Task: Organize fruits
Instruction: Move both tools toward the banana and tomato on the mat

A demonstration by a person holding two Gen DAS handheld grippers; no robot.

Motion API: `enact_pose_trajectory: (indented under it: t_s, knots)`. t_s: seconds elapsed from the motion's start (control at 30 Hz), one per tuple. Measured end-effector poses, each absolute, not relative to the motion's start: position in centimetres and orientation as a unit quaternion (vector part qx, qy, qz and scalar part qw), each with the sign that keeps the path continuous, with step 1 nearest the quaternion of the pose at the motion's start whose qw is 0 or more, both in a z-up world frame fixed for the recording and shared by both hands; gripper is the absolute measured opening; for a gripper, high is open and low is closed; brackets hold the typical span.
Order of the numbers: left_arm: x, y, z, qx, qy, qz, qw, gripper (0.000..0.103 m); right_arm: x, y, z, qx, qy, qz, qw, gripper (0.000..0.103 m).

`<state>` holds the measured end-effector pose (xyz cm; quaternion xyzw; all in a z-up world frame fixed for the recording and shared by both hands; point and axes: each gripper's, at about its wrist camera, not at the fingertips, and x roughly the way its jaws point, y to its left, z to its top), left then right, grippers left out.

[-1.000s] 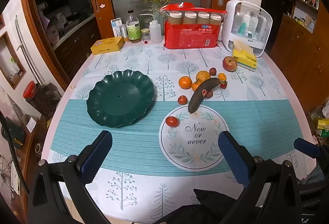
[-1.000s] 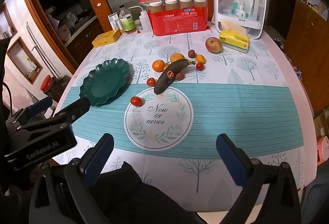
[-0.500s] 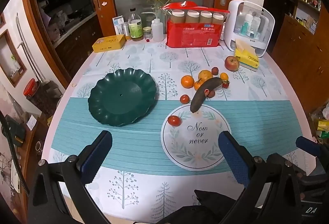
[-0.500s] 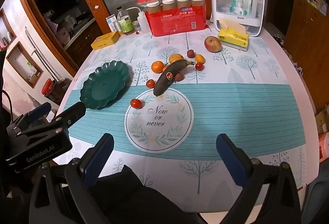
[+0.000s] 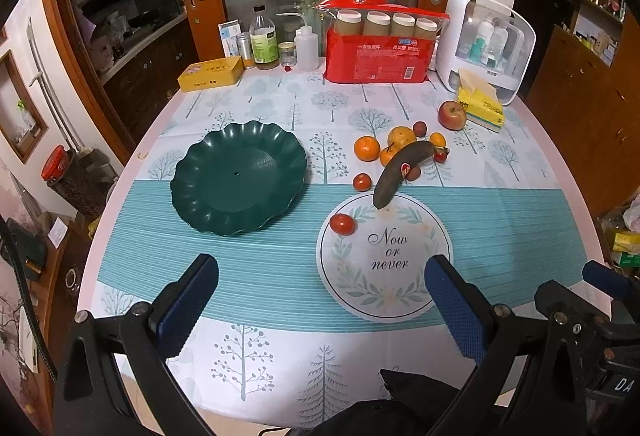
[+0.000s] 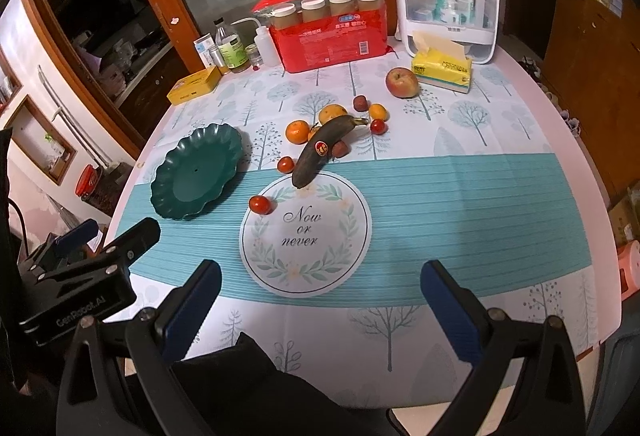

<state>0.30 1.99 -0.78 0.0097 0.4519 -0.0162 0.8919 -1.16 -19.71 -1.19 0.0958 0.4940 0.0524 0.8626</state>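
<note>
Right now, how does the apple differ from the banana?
The apple is round, red-yellow and sits alone beside the tissue pack; the banana is long, blackened, stickered and lies among the small fruits, its tip on the printed circle. Both rest on the tablecloth, outside the green plate.

Green plate (image 5: pixel 238 177): 1, at 9 o'clock of the fruit cluster. Dark banana (image 5: pixel 402 171): 1. Apple (image 5: pixel 452 115): 1, at 1 o'clock of the banana. Orange citrus fruits (image 5: pixel 366 148): 4, of differing sizes. Small red round fruits (image 5: pixel 343 224): at least 3 clear; one more is half hidden under the banana, and a darker one lies at 12 o'clock. Round printed mat (image 5: pixel 385 255): 1. Capped jars (image 5: pixel 377 23) in the red pack: 4.
</note>
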Motion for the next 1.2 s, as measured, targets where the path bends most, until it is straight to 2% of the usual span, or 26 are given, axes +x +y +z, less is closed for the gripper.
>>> enact_pose_trajectory:
  t_s: [0.6,1.2]
  knots:
    - [1.2,4.4,-1.3,0.02,0.461,-0.064,0.885,0.102,-2.2,-17.5,-1.0,0.124,0.486,0.014,0.865,0.1]
    - [3.0,6.1,-3.9,0.007,0.51,-0.064,0.858,0.102,-2.0,-16.3,-1.8,0.125,0.485,0.007,0.865,0.1]
